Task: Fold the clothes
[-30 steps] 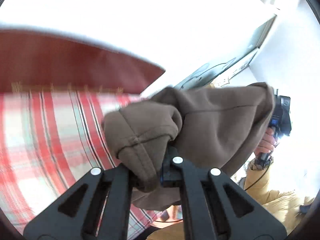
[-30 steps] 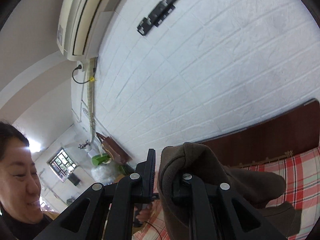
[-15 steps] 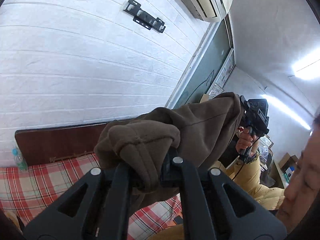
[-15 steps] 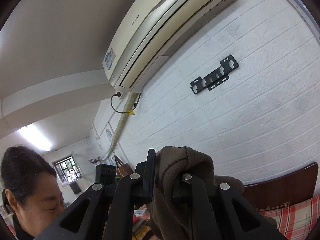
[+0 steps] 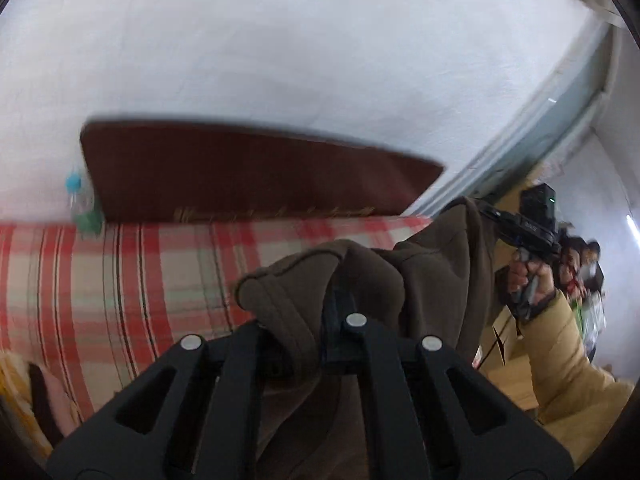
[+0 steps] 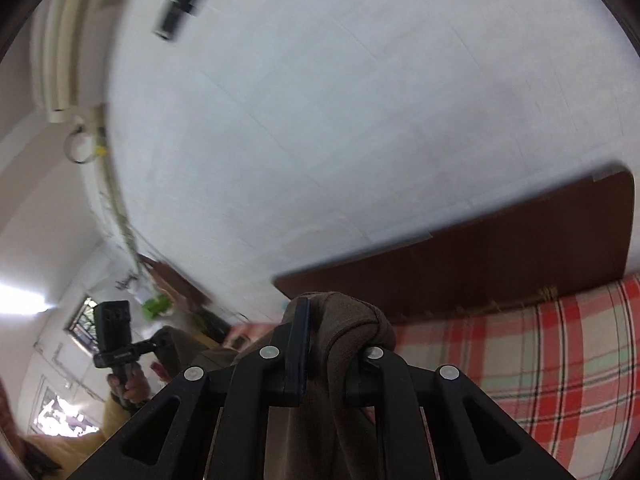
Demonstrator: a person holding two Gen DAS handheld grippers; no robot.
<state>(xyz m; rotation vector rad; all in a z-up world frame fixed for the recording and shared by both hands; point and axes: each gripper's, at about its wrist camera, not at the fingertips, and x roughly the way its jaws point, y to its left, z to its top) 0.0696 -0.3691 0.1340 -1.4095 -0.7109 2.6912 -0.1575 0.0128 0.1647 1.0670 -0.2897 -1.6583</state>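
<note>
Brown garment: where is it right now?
The brown garment hangs in the air between the two grippers, one bunch clamped in the left gripper, another in the right gripper, above the plaid bedspread.

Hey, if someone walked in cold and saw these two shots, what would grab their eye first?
Probably the brown garment, bunched up and pinched in both the left gripper and the right gripper, filling the bottom centre of each view. Behind it lies the red plaid bedspread, with a dark wooden headboard against the white wall.
</note>
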